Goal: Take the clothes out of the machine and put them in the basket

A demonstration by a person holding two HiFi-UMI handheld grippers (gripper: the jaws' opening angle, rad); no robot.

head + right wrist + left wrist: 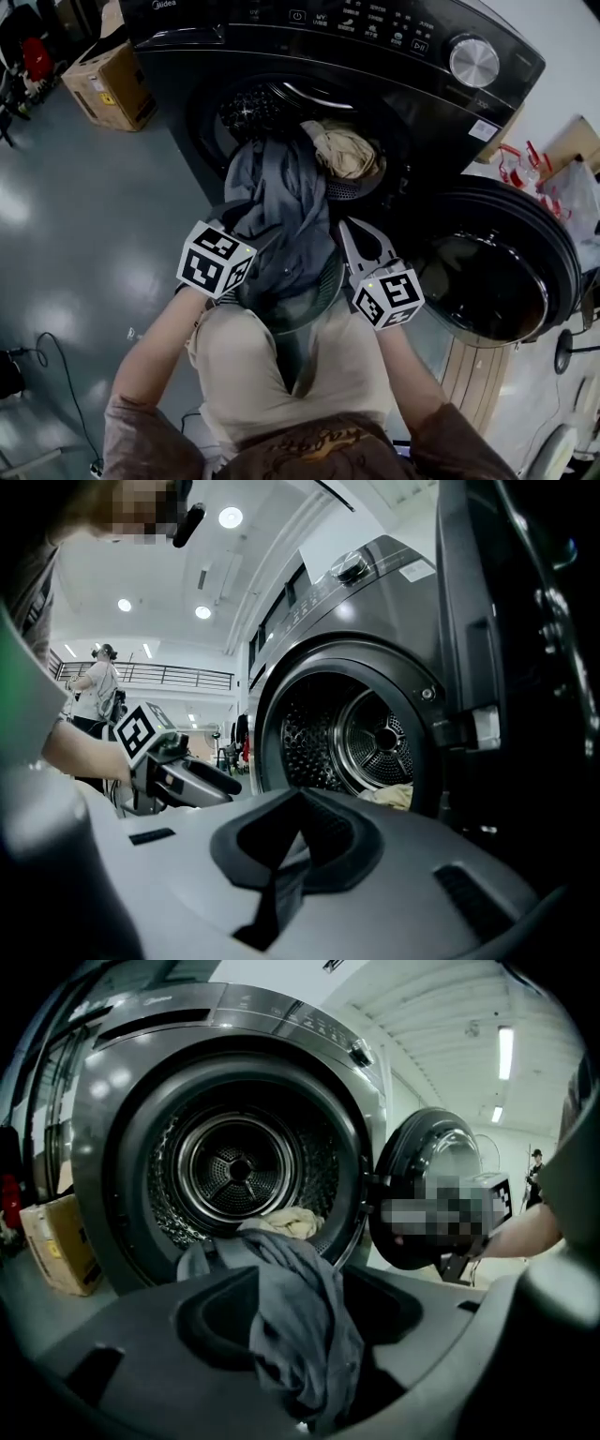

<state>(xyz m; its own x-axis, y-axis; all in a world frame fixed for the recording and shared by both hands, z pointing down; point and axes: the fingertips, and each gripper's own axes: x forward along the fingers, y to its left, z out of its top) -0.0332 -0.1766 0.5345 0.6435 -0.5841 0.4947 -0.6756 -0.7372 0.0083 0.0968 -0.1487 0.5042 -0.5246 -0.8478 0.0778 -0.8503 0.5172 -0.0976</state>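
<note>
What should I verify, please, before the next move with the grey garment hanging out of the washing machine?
1. Machine door open: ok.
2. Basket under the grey garment: ok.
3. Left gripper gripping the garment: not ok; jaws apart, cloth draped between them.
4. Garment clear of the drum: not ok; its top lies on the drum's lip.
5. Drum emptied: not ok; a beige garment lies inside.
</note>
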